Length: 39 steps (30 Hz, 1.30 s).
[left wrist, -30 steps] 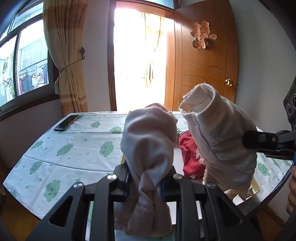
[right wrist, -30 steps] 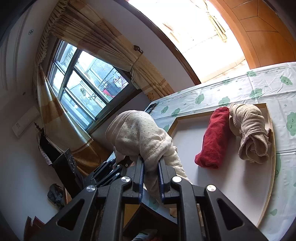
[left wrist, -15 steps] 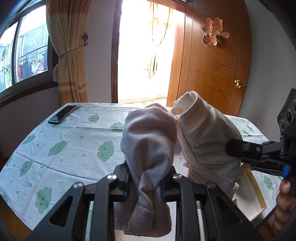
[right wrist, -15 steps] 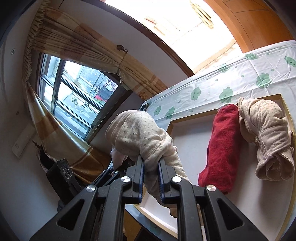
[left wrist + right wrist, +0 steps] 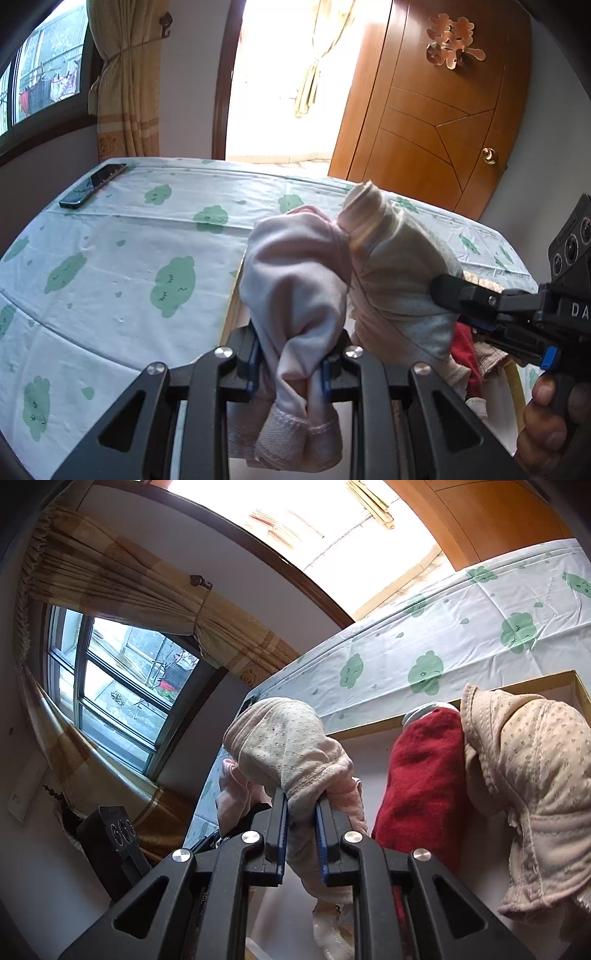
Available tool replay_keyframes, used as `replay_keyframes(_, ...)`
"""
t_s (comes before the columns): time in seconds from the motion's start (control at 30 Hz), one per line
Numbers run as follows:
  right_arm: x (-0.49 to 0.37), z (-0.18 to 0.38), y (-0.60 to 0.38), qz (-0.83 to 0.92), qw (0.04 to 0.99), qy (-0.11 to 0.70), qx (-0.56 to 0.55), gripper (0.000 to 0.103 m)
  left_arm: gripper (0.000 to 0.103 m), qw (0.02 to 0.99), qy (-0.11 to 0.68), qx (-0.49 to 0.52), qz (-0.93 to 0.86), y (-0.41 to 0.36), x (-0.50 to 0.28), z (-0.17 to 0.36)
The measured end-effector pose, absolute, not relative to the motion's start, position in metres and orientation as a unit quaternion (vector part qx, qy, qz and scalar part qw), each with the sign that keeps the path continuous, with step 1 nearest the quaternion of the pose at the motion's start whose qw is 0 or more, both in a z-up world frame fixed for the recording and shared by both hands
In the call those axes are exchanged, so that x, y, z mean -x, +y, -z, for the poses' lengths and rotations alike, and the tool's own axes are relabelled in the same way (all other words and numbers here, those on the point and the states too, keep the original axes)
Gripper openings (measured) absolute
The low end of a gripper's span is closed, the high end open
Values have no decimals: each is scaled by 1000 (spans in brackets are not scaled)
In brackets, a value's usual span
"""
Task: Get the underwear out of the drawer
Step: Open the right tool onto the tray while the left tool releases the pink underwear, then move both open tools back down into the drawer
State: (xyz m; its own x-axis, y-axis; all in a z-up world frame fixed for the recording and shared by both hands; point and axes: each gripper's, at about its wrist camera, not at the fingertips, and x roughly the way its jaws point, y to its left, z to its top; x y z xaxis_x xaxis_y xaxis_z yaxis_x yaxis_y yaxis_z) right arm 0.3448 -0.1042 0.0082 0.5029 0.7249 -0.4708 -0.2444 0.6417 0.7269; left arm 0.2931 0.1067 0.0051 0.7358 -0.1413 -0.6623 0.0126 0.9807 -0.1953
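My left gripper (image 5: 291, 363) is shut on a rolled pale pink underwear (image 5: 295, 288), held above the drawer's left edge. My right gripper (image 5: 301, 812) is shut on a rolled cream dotted underwear (image 5: 284, 746); in the left wrist view that cream roll (image 5: 399, 280) hangs just right of the pink one, touching it. The shallow wooden drawer (image 5: 369, 731) lies on the bed with a white floor. Inside it rest a red rolled piece (image 5: 424, 771) and a beige dotted piece (image 5: 524, 771). The pink roll (image 5: 232, 794) shows behind the cream one.
The bed sheet (image 5: 122, 266) is white with green cloud prints. A black phone (image 5: 92, 184) lies at the bed's far left corner. A wooden door (image 5: 436, 122) and a bright doorway stand behind the bed. A person's hand (image 5: 546, 417) holds the right gripper's handle.
Both grippers have moved across and sunk toward the bed, each still holding its roll. The two rolls have come closer together and now touch. The drawer's contents look nearer in the right wrist view.
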Motion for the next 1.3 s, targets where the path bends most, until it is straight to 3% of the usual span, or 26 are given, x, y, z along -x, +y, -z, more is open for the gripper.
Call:
replay_keyframes(0.37, -362, 8, -100, -275, 822, 411, -283, 15, 23, 906, 406, 106, 52, 102, -323, 8)
replay_keyframes(0.5, -361, 10, -102, -274, 821, 415, -281, 22, 33, 902, 416, 103, 51, 101, -324, 12)
replay_keyframes(0.63, -356, 9, -107, -272, 822, 420, -271, 50, 55, 907, 408, 95, 51, 99, -317, 5)
replay_keyframes(0.73, -346, 3, -113, -268, 830, 411, -265, 60, 60, 910, 401, 89, 50, 97, -308, -1)
replay_keyframes(0.8, -340, -2, -115, -262, 837, 406, -256, 62, 65, 914, 396, 78, 46, 96, -303, -6)
replay_keyframes(1.3, -276, -22, -137, -269, 844, 387, -257, 70, 67, 926, 368, 67, 53, 100, -236, -28)
